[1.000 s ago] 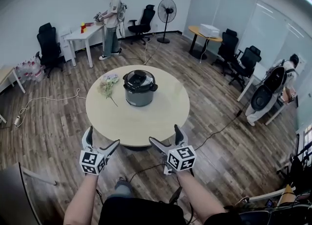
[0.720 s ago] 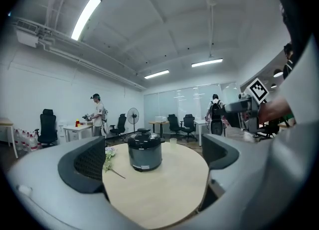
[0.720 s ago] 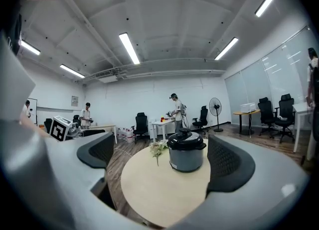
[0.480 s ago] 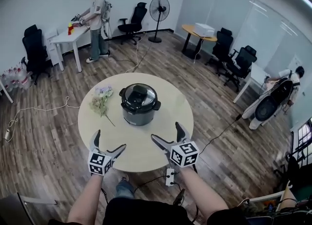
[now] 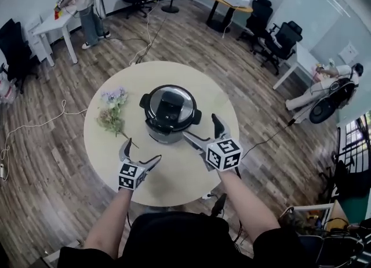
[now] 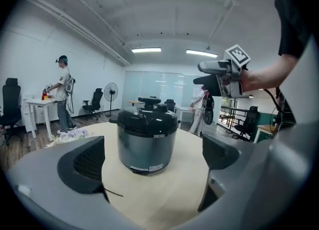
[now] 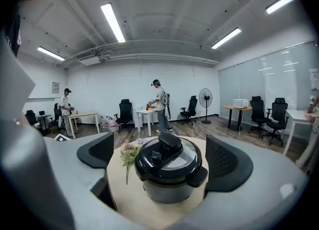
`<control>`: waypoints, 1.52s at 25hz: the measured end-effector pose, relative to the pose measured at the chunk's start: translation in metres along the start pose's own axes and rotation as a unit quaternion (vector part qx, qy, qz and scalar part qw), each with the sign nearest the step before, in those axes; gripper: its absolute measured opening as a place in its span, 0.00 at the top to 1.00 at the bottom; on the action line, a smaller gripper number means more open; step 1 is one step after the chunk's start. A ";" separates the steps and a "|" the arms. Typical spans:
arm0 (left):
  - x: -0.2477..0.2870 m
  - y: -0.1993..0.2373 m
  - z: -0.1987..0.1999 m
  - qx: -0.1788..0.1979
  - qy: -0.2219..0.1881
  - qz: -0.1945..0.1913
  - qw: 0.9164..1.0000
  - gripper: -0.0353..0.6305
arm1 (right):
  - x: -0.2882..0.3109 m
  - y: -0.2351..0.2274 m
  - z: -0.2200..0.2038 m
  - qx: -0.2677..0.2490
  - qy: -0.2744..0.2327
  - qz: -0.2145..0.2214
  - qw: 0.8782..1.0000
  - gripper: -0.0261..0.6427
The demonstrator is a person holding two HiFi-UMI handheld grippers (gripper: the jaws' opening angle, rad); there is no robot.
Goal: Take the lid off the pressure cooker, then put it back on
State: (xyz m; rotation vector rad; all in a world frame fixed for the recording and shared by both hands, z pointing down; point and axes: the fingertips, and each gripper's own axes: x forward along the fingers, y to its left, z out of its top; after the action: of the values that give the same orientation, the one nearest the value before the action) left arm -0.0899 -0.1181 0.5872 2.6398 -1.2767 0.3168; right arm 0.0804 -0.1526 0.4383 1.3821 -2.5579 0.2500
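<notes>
The cooker (image 5: 170, 123), lid (image 5: 169, 104) on, stands mid-table (image 5: 179, 171), flowers (image 5: 110, 113) at its 9 o'clock. Both jaws gape wide and empty: the left gripper (image 5: 141, 152) at the cooker's 7 o'clock, the right gripper (image 5: 201, 126) close at 4 o'clock, apparently not touching.

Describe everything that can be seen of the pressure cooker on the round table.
The pressure cooker stands upright on the round table, lid on. Its body looks like grey metal, with a small label low on one side. The lid is glossy black with a top knob; two black side handles stick out at its rim. Flowers lie beside it, apart. The left hand-held gripper and right hand-held gripper, both open, do not touch it.
</notes>
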 end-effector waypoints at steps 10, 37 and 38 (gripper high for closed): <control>0.085 0.029 -0.036 -0.025 0.053 -0.033 0.998 0.06 | 0.091 -0.015 -0.004 -0.029 0.093 0.038 0.995 0.09; 0.144 0.024 -0.059 -0.027 0.089 -0.028 0.995 0.06 | 0.198 -0.017 -0.070 -0.253 0.465 0.255 0.809 0.51; 0.144 0.023 -0.059 -0.027 0.089 -0.027 0.995 0.06 | 0.198 -0.018 -0.071 -0.250 0.471 0.254 0.807 0.51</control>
State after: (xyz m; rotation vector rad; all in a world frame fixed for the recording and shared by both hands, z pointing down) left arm -0.0271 -0.2243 0.6850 2.5322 -1.1390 0.4895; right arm -0.0021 -0.3029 0.5618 0.2100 -1.8376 0.2333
